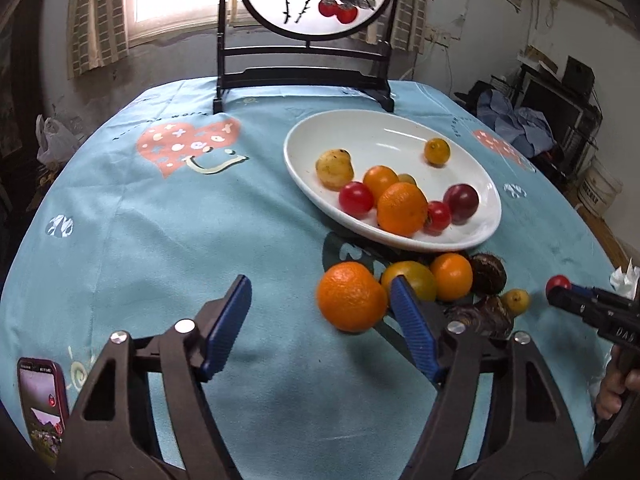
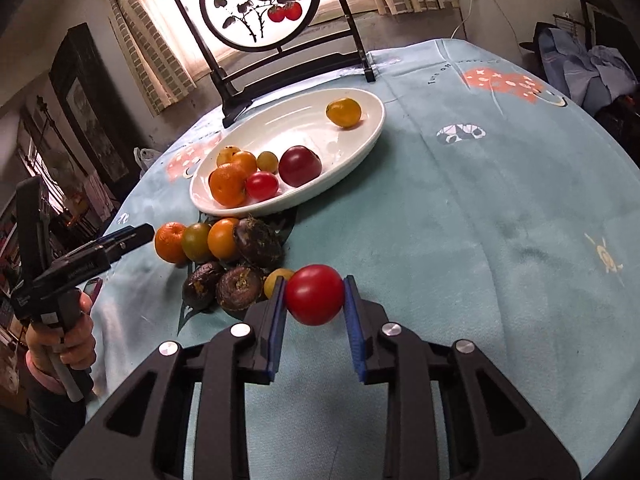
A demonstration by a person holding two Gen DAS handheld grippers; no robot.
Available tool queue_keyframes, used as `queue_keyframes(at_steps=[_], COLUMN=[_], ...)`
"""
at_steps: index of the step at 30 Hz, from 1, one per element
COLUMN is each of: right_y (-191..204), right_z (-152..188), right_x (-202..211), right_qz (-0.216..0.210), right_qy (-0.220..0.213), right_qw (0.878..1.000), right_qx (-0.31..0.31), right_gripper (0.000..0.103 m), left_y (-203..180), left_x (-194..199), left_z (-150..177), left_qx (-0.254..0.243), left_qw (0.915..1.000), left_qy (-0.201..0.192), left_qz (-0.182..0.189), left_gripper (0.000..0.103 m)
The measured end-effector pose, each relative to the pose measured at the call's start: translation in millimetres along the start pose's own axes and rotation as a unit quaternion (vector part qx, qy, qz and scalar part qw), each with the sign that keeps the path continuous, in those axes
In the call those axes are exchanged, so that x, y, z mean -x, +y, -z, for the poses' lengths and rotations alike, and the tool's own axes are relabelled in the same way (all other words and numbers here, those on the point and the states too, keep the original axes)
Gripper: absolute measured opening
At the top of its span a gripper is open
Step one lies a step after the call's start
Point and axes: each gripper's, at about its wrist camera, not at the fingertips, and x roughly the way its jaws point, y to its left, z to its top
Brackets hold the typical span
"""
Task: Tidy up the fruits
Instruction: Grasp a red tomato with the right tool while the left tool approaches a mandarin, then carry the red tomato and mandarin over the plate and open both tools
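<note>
Between my right gripper's jaws sits a red tomato, pinched from both sides by the blue pads and, as far as I can judge, lifted just clear of the worktop. My left gripper has its jaws spread wide and holds nothing; its right pad stands beside a large orange near the worktop's front edge. Just beyond lies the loose cluster: a green-yellow tomato, a smaller orange and dark, rough-skinned bulbs, all close against the near rim of the white oval plate. That plate already carries oranges, red tomatoes and a pale pear-like fruit. My worry is the grip: the tomato is smooth and soft, so squeezing harder could split it, while too little lets it slip. Lowering it onto the crowded near side could also knock fruit rolling over the shallow rim.
</note>
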Motion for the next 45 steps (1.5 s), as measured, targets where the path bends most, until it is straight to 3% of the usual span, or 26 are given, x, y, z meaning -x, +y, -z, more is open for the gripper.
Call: queue_keyframes(at_steps=[10, 17, 21, 25, 33, 38, 45], right_y=[-1, -2, -3, -4, 1, 10, 25], right_z=[-1, -1, -1, -1, -1, -4, -57], right_x=[0, -1, -2, -1, 3, 2, -4], right_qz=[-0.015, -0.028, -0.032, -0.033, -0.028, -0.032, -0.06], right_qy=[0.004, 0.007, 0.008, 0.006, -0.003, -0.003, -0.073], right_qw=[1.0, 1.0, 0.999, 0.999, 1.0, 0.999, 0.995], right_qx=[0.0, -0.003, -0.005, -0.007, 0.004, 0.022, 0.028], right_gripper=[0.028, 0.028, 0.028, 0.028, 0.028, 0.028, 0.028], left_y=[-18, -15, -14, -16, -8, -3, -14], left_x=[-24, -36, -38, -37, -21, 0, -5], left_z=[8, 0, -2, -1, 0, -10, -56], left_qx=[-0.071, -0.076, -0.07, -0.073, -0.045, -0.004, 0.042], left_qw=[0.9969, 0.9966, 0.9966, 0.9965, 0.9981, 0.9968, 0.993], left_qy=[0.034, 0.032, 0.032, 0.031, 0.019, -0.017, -0.058], left_qz=[0.0, 0.008, 0.028, 0.025, 0.038, 0.078, 0.093], left_gripper=[0.058, 0.057, 0.046, 0.046, 0.045, 0.045, 0.045])
